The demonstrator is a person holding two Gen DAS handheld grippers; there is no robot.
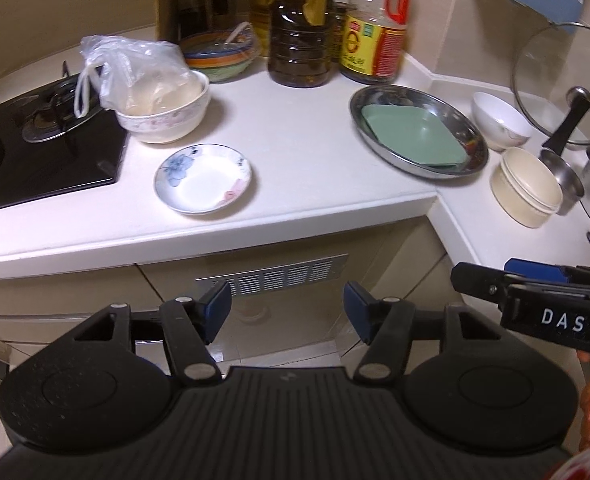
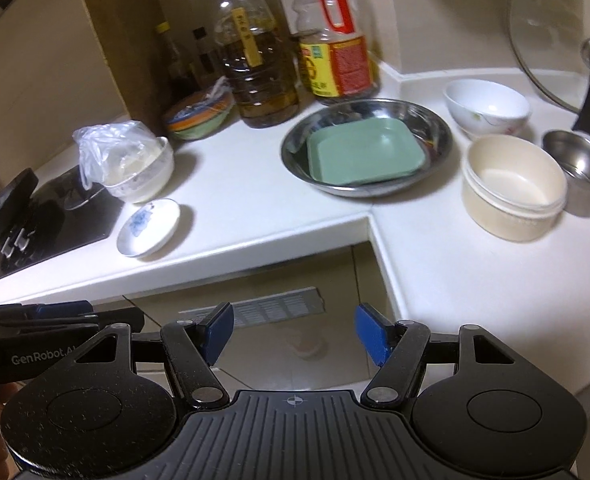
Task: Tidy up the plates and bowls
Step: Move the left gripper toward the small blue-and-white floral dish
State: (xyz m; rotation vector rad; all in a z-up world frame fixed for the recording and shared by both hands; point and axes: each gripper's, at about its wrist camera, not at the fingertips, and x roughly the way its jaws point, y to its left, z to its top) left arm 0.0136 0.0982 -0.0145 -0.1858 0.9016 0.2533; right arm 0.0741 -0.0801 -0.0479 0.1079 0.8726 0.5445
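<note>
I hold the left gripper (image 1: 287, 312) low in front of the cabinet, its blue pads apart with nothing between them. The right gripper (image 2: 293, 334) stands likewise, spread wide and empty, below the counter edge. In the left wrist view the right unit shows at the right edge, and I read "DAS" in white on its black body; in the right wrist view the left unit at lower left reads "GenRobot.AI", the last letters partly covered.

On the white counter (image 1: 295, 128), task items as follows:
- A small floral saucer (image 1: 203, 178) lies left of centre, just beside the black gas hob (image 1: 35, 140).
- A floral bowl (image 1: 167, 114) behind it holds a clear plastic bag (image 1: 131, 72) of pale contents.
- A steel pan (image 2: 367, 146) sits at centre right with a green square plate (image 2: 365, 150) lying inside it.
- A white bowl (image 2: 487, 106) stands to its right; a beige bowl (image 2: 513, 190) sits nearer the frame bottom, touching or nearly touching a steel saucepan (image 2: 583, 168) with a black handle.
- A striped bowl stack (image 2: 199, 114) sits at the back left, near the bottles.

Behind these, an oil jug (image 2: 257, 56) carries a yellow tag, and a red-handled bottle (image 2: 333, 44) bears a yellow and red label; its print is too blurred for me to read. A glass lid (image 1: 563, 84) leans at the upper right.
</note>
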